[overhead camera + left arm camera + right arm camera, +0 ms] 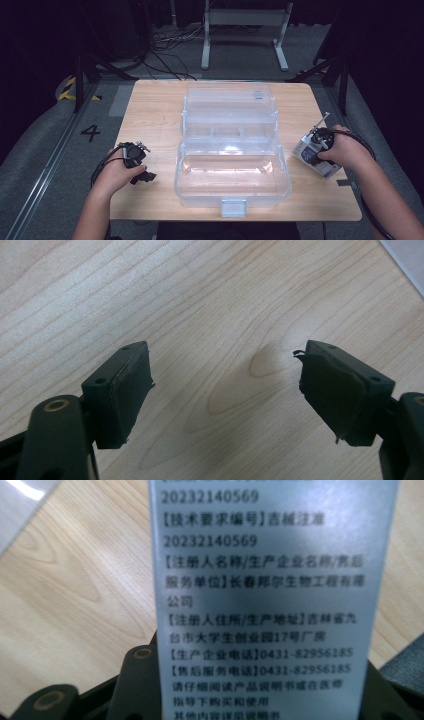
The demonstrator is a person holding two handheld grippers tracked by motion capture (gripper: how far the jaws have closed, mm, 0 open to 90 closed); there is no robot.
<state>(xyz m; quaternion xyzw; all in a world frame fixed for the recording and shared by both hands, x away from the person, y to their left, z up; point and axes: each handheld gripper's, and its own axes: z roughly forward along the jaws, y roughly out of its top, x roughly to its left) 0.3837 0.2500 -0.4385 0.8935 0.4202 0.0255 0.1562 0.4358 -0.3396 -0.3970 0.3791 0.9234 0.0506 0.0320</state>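
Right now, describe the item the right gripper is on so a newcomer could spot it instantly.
Start at the clear plastic organiser box open in the middle of the wooden table. Go to its right side, near the table's right edge, where the right gripper sits on a small white carton. It is the only printed item: one face carries black Chinese text and numbers.

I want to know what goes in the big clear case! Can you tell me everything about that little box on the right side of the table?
The small box is a pale cardboard carton with a darker blue-grey face. The right gripper view shows one light side printed with black Chinese text and numbers, like a medicine or product pack. It sits near the right edge of the wooden table, tilted, beside the open clear plastic case without touching it. The right tongs are at the box, one jaw on each side; whether they press it is unclear.
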